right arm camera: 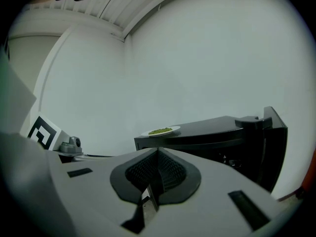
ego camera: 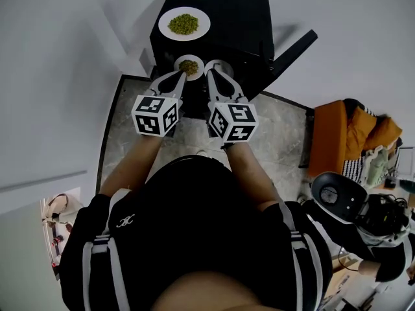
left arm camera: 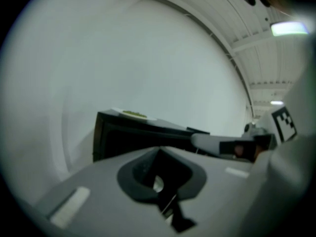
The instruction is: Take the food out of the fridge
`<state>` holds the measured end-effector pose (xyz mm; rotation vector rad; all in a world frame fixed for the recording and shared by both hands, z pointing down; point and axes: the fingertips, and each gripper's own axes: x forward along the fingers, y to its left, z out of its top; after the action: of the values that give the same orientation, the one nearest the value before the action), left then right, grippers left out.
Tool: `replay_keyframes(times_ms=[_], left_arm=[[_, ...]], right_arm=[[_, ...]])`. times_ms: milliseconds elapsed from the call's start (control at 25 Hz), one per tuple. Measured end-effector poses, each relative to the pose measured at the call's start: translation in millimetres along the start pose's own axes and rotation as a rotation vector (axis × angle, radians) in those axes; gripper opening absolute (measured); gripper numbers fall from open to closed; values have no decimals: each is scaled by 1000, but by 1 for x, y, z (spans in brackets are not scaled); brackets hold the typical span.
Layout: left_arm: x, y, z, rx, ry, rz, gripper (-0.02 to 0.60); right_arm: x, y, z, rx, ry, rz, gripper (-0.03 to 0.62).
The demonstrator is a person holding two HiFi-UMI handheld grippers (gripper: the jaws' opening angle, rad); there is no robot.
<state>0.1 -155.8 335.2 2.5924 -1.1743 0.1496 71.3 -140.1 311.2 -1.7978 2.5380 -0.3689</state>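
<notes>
A black mini fridge [ego camera: 220, 24] stands against the white wall, its door [ego camera: 293, 49] swung open to the right. On its top lies a white plate of green food [ego camera: 185, 23], also seen on the fridge as a plate [left arm camera: 131, 114] and a plate [right arm camera: 160, 131]. A smaller dish of greenish food [ego camera: 189, 65] shows at the fridge's front, just past my left gripper [ego camera: 181, 75]. My right gripper [ego camera: 211, 72] is beside it, near a second round dish [ego camera: 222, 69]. Both the left gripper [left arm camera: 158, 152] and the right gripper [right arm camera: 158, 152] are shut, with nothing visibly held.
The fridge stands on a stone-patterned floor slab [ego camera: 279, 135]. At the right lie an orange cloth [ego camera: 337, 135] and a round white appliance [ego camera: 337, 196] among clutter. My right gripper [left arm camera: 232, 144] shows in the left gripper view, close alongside.
</notes>
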Motion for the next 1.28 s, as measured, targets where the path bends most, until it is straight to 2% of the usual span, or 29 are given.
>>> replay_keyframes(times_ms=[280, 400, 440, 520, 640, 680, 720, 800, 920, 1080, 1280], left_arm=[[-1, 8, -24, -101, 27, 29, 3], [5, 22, -54, -223, 68, 61, 3], [9, 26, -66, -293, 79, 63, 17], [18, 33, -90, -488, 71, 31, 43], [35, 37, -122, -848, -32, -89, 52], [40, 41, -133, -949, -68, -107, 62], [45, 46, -144, -1029, -95, -106, 73], [56, 62, -167, -1133, -133, -72, 106], [77, 85, -198, -1219, -158, -15, 129], [113, 106, -233, -1297, -160, 72, 173], [150, 136, -270, -1368, -194, 146, 175]], right_arm=[[-5, 1, -15, 6, 39, 3, 0], [-6, -1, -24, 8, 66, 11, 0], [-6, -1, -27, 9, 76, 14, 0], [-5, -4, -36, 9, 99, 19, 0], [-3, -9, -51, 6, 144, 31, 0], [-2, -10, -56, 3, 159, 36, 0], [0, -11, -61, 0, 175, 41, 0], [8, -14, -71, -7, 200, 51, 0], [21, -20, -84, -13, 236, 67, 0], [30, -33, -99, -16, 288, 91, 0], [41, -48, -121, -20, 344, 100, 0]])
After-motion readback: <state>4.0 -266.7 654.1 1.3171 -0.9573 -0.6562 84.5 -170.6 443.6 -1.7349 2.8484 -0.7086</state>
